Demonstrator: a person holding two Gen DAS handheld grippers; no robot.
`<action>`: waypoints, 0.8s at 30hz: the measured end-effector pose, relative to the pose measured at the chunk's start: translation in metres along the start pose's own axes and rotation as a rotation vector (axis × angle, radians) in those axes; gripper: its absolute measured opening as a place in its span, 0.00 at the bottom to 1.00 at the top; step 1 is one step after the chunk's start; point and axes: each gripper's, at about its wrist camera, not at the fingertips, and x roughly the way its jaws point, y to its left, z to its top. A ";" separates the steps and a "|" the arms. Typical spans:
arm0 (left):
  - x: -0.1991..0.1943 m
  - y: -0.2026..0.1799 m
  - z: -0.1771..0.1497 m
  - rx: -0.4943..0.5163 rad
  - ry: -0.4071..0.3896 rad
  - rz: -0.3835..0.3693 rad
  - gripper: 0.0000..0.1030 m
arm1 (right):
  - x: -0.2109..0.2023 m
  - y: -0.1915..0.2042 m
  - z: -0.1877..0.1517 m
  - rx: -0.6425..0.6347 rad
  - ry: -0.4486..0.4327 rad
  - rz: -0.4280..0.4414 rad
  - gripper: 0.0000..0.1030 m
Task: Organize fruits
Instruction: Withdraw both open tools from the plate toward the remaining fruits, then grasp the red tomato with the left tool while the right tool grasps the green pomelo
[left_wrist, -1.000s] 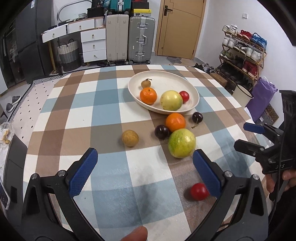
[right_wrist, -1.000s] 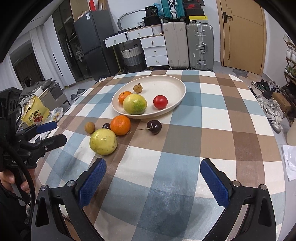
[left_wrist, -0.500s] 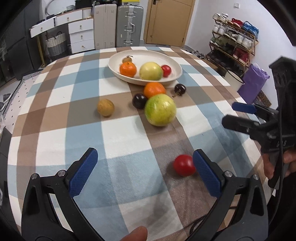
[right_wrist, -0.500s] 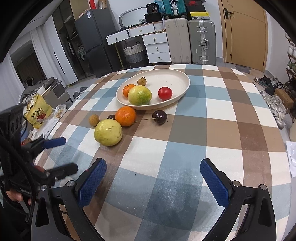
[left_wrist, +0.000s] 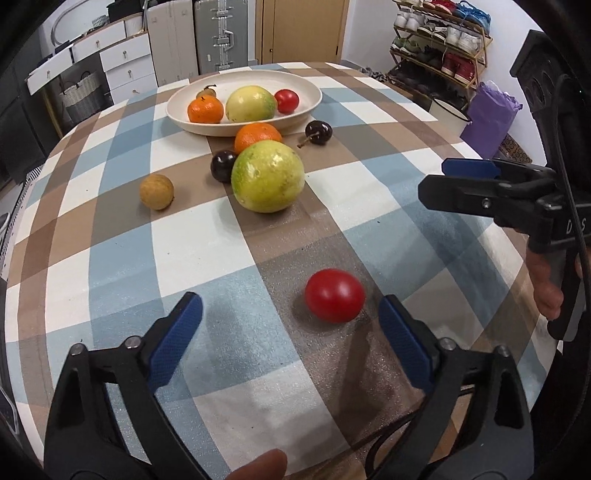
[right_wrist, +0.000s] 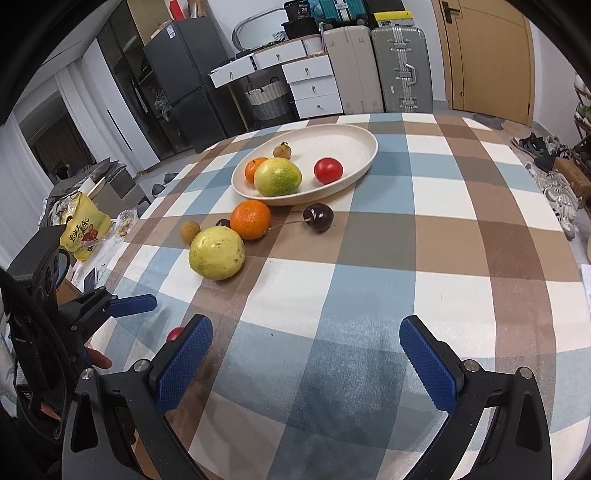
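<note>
Tomatoes two, oranges two, cherries perhaps two

Right gripper with jaws wide apart above checked tablecloth, fruit-filled plate beyond.

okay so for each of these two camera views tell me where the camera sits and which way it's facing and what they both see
Left wrist view: sits on the left gripper, angled down over the near table edge at a red tomato between its closing jaws, untouched; a fingertip and the right gripper show.
Right wrist view: sits on the open right gripper, facing across the checked tablecloth toward the plate; the left gripper shows at left.
Shared: the plate of fruit, the big green-yellow fruit and the tomato.
</note>
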 end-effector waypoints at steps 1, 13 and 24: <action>0.001 0.000 0.000 0.004 0.004 -0.004 0.83 | 0.001 -0.001 -0.001 0.001 0.003 0.002 1.00; -0.001 -0.006 -0.001 0.081 -0.006 -0.097 0.37 | 0.014 0.000 0.001 0.018 0.031 0.022 1.00; -0.009 0.033 0.001 -0.058 -0.072 -0.088 0.29 | 0.026 0.009 0.010 0.000 0.054 0.008 1.00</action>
